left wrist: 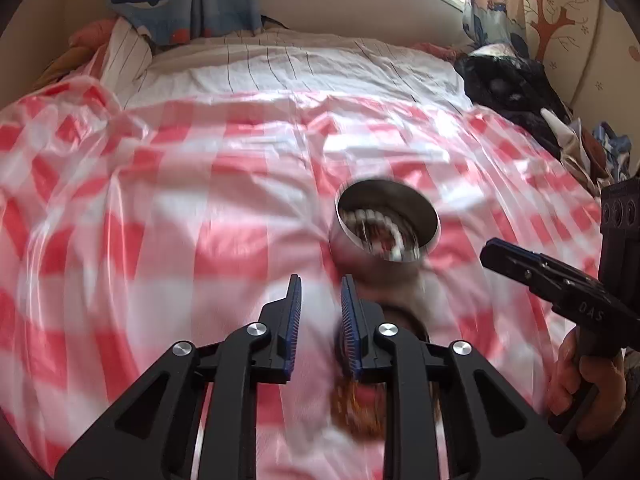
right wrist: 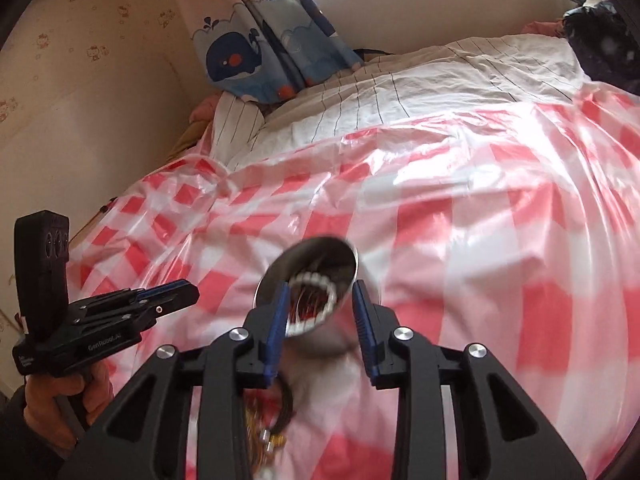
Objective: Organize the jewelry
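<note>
A round steel bowl [left wrist: 386,226] stands on the red-and-white checked plastic sheet [left wrist: 160,208]. It holds a white bead bracelet [left wrist: 376,220] and some darker jewelry. In the right wrist view the bowl [right wrist: 310,284] sits just ahead of and between the fingers. My right gripper [right wrist: 320,308] is open and empty, straddling the bowl's near side. My left gripper [left wrist: 320,300] is open and empty, just left of the bowl. Loose jewelry lies on the sheet under the grippers: a brown and gold bead piece [left wrist: 356,412], and a dark ring with gold and silver bits [right wrist: 276,420].
The sheet covers a bed with a white striped quilt [left wrist: 300,64] behind it. A whale-print curtain [right wrist: 260,40] hangs at the back. A dark pile of clothes [left wrist: 516,92] lies at the bed's right side. The wall [right wrist: 80,80] runs along the left.
</note>
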Demonstrator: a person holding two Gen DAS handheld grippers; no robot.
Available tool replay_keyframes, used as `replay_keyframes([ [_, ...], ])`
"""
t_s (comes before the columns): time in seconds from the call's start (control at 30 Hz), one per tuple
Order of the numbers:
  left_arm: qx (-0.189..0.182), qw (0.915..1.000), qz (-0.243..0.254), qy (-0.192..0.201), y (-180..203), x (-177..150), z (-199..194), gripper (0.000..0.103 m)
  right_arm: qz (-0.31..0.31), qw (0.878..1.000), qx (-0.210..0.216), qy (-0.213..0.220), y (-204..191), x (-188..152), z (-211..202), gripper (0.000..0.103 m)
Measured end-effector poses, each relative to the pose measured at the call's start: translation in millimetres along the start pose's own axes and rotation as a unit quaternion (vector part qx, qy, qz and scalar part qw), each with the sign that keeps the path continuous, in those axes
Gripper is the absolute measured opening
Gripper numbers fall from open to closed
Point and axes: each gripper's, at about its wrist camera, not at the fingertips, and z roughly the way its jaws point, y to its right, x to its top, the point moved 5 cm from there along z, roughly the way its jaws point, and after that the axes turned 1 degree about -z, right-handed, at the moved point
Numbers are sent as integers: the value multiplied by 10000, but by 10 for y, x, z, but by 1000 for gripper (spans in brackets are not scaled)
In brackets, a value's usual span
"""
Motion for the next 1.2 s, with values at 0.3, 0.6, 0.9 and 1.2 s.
replay_keyframes([
  [0.3, 48, 9993, 346, -151, 213, -674, -217, 24, 448, 9982, 207, -332, -144, -1072, -483, 47],
  [0.6, 310, 9989, 340, -46, 124, -639, -162, 24, 218, 9993, 140, -273, -283, -1180, -462, 47],
  [0.9, 331, 9990, 292, -83, 106, -590, -102, 24, -813, 9946, 141, -622, -681, -1003, -117, 29],
  [1.2, 255, 9996, 144, -64, 62, -556, -121, 27, -1109, 9887, -285, -970, -625, -965, 220, 7],
])
